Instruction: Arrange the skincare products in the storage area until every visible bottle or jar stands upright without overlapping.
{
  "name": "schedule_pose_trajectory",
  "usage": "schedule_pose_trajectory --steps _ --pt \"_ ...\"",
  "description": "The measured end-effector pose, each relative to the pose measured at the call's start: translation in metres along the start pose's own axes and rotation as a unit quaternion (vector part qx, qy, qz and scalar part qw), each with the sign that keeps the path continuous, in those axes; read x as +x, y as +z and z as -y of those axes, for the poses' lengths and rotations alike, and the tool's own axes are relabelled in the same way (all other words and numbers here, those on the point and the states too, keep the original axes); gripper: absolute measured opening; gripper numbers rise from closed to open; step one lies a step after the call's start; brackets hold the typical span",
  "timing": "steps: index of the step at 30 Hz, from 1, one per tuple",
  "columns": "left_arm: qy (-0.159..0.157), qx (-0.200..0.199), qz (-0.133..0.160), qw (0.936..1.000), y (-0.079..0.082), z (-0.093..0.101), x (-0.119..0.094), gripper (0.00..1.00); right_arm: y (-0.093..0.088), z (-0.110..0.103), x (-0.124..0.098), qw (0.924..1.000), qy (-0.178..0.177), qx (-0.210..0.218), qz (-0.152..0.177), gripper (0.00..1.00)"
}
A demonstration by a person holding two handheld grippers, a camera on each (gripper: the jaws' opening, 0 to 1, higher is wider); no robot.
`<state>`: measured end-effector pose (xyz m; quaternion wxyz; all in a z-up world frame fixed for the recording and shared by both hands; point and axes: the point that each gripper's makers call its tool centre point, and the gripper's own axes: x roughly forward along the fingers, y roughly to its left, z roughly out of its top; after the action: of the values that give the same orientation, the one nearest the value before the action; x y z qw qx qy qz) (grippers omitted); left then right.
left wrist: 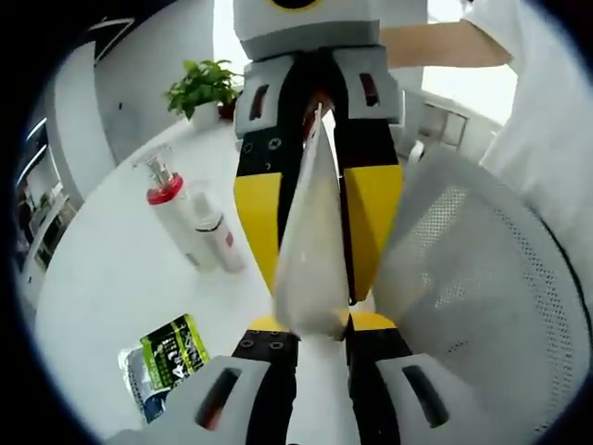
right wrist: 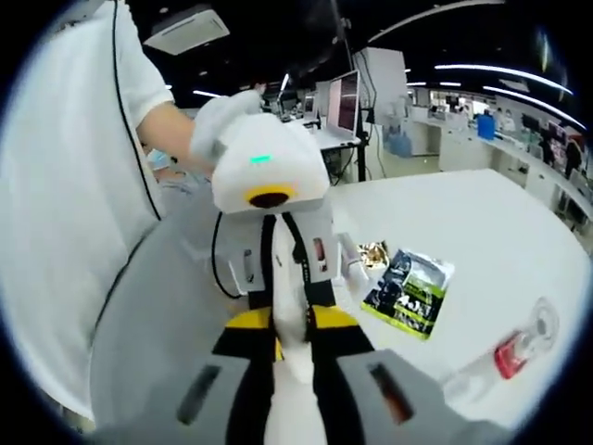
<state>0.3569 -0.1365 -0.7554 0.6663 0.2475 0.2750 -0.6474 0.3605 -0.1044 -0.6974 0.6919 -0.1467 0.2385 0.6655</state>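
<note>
**Two grippers share one white tube**

Grippers meet face to face above the white table (left wrist: 111, 278). The left gripper (left wrist: 320, 324) and right gripper (left wrist: 317, 120) each pinch an end of a pale squeeze tube (left wrist: 310, 250), its long axis running between them. Likely mid-handover; next, one lets go and the other stands it upright beside the pump bottle (left wrist: 176, 209), which lies tipped near a green sachet (left wrist: 171, 352).

Two grippers meet over table edge, tube between them.

Left gripper (left wrist: 310, 338) & right gripper (left wrist: 315, 199) face each other, both closed on one tube (left wrist: 309, 260). On table (left wrist: 111, 278): pump bottle (left wrist: 176, 218) w/ smaller bottle (left wrist: 220, 241) just beside; sachet (left wrist: 171, 357) nearer. Plant (left wrist: 204, 88) at far end. Mesh chair (left wrist: 482, 278) to right.
</note>
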Motion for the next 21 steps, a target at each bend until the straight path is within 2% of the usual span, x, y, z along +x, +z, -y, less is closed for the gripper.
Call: schedule_pose_trajectory --steps 15,19,21 --pt "0.010 0.010 0.007 0.9999 -0.0014 -0.0045 0.0005 0.16 -0.0004 0.0021 -0.0005 0.9995 -0.024 0.008 0.017 0.15" --pt "0.011 0.008 0.009 0.9999 -0.0012 -0.0055 0.0007 0.16 0.0007 0.0044 -0.0010 0.9984 -0.045 0.019 0.031 0.17" --pt "0.011 0.008 0.010 0.9999 -0.0009 -0.0060 0.0009 0.16 0.0066 0.0062 -0.0011 0.9963 -0.061 0.030 0.052 0.18"
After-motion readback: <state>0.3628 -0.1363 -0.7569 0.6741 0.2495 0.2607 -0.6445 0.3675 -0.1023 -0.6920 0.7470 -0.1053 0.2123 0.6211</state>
